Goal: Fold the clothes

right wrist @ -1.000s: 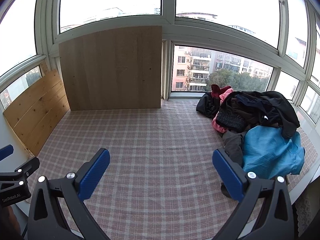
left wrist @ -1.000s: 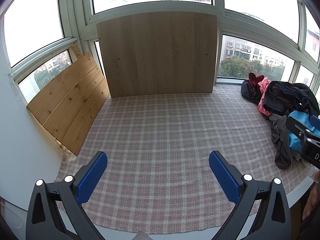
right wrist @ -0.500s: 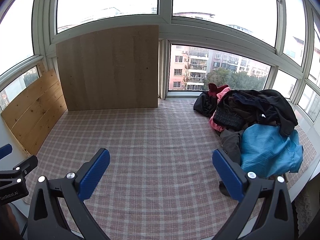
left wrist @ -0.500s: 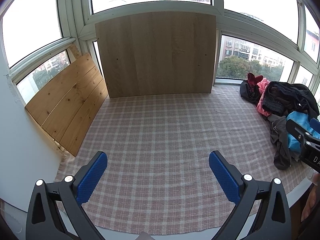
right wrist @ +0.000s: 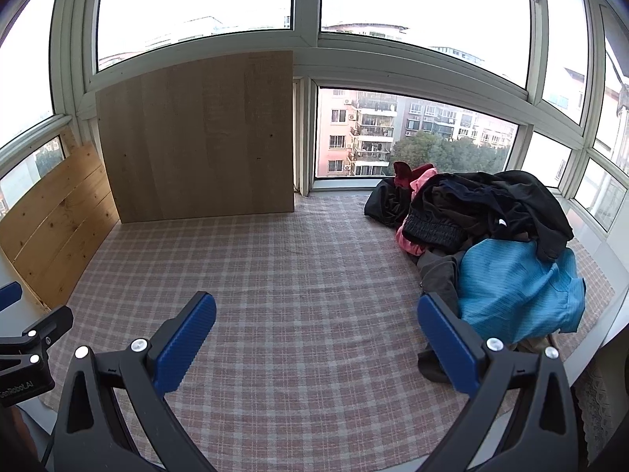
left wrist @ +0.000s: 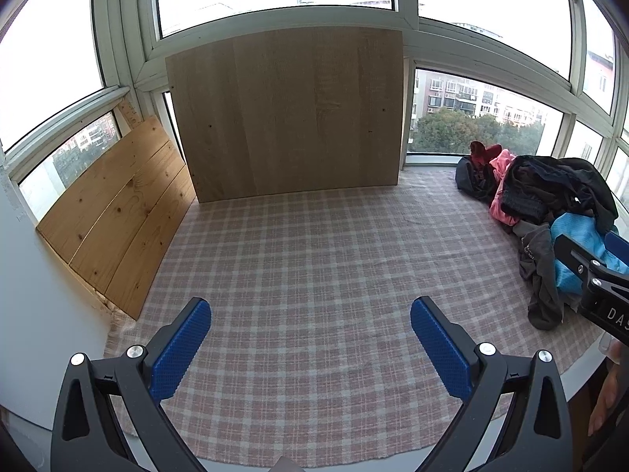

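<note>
While both tongs hang spread and empty, the clothes wait off to the right.

Since a second ago the left tongs [left wrist: 310,344] have turned a little rightward, so the clothes pile [left wrist: 550,212] sits further into their view, and the right tongs [right wrist: 316,338] have eased closer to it; nothing has been lifted yet. The blue garment [right wrist: 519,291] lies at the pile's near edge, just beyond the right tongs' right finger, with a grey garment [right wrist: 438,275] beside it and black clothes [right wrist: 491,204] heaped behind. Ahead of both tongs the checked cloth [left wrist: 314,259] lies bare. Folding has not started; judging by this, picking a first garment comes next, likely the blue one.
</note>
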`<action>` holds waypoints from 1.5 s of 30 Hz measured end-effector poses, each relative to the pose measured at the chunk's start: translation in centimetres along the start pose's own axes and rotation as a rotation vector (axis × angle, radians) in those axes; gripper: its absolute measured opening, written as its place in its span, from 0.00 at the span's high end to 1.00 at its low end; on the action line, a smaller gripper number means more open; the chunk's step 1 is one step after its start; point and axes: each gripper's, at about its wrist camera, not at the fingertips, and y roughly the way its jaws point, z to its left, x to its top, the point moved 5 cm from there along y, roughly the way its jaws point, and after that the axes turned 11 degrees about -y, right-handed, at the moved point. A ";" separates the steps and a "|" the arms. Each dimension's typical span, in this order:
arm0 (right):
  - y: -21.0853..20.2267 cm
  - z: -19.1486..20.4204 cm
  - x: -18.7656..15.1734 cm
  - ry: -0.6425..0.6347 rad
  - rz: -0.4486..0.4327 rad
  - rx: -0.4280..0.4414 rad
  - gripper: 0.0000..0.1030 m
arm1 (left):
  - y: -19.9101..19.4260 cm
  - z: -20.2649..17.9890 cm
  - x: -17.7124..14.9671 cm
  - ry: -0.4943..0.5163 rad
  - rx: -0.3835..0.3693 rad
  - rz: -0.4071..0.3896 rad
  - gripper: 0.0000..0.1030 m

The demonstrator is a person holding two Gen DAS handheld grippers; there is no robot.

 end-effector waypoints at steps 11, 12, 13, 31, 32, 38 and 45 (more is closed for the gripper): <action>-0.5 -2.5 -0.7 0.044 0.006 -0.055 0.00 | 0.1 -2.9 0.4 0.053 -0.053 -0.003 0.01; -0.6 -2.8 -0.8 0.049 0.007 -0.061 0.00 | 0.2 -3.2 0.5 0.059 -0.058 -0.003 0.01; -0.7 -3.0 -0.9 0.053 0.008 -0.067 0.00 | 0.2 -3.5 0.5 0.065 -0.063 -0.003 0.01; -2.0 -6.8 -2.4 0.124 0.021 -0.166 0.00 | 0.5 -7.8 0.9 0.148 -0.160 -0.003 0.01; -2.1 -7.0 -2.5 0.128 0.022 -0.172 0.00 | 0.5 -8.0 0.9 0.152 -0.166 -0.002 0.01; -2.8 -8.4 -3.3 0.163 0.032 -0.216 0.00 | 0.7 -9.5 0.7 0.188 -0.204 -0.001 0.01; -3.9 -9.7 -4.2 0.206 0.040 -0.274 0.00 | 0.7 -11.2 0.7 0.228 -0.260 0.000 0.01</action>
